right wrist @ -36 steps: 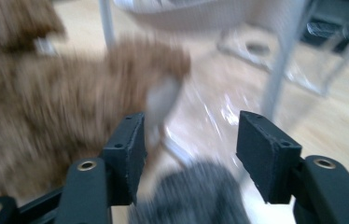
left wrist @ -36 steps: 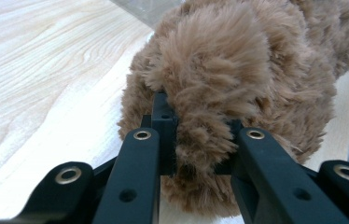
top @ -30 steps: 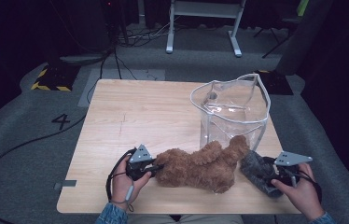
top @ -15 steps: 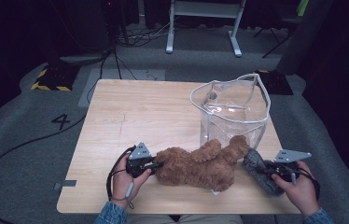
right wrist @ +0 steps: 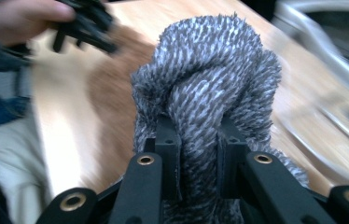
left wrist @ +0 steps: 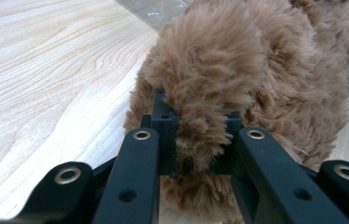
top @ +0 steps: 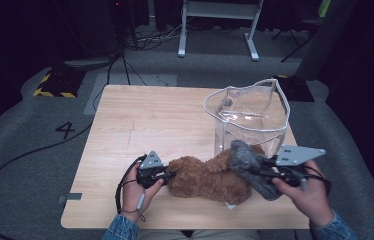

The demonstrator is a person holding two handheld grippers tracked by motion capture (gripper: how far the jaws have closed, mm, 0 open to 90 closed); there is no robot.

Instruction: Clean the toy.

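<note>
Left hand-held gripper (top: 167, 175) clenched on fluffy brown plush toy (top: 210, 177), pinning it flat on wooden tabletop (top: 145, 120). Right hand-held gripper (top: 267, 172), jaws just closed, grasps shaggy grey fabric piece (top: 247, 167), lifted clear, probably heading for clear plastic container (top: 250, 117) behind.

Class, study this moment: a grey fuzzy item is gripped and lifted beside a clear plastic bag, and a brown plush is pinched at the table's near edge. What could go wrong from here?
1. The right hand-held gripper pinches only a fold of the grey fuzzy item; it might slip out.
2. The clear bag stands unsupported, and a nudge could tip it.
3. The brown plush, pinched by the left hand-held gripper, lies near the table edge and could be dragged off.
</note>
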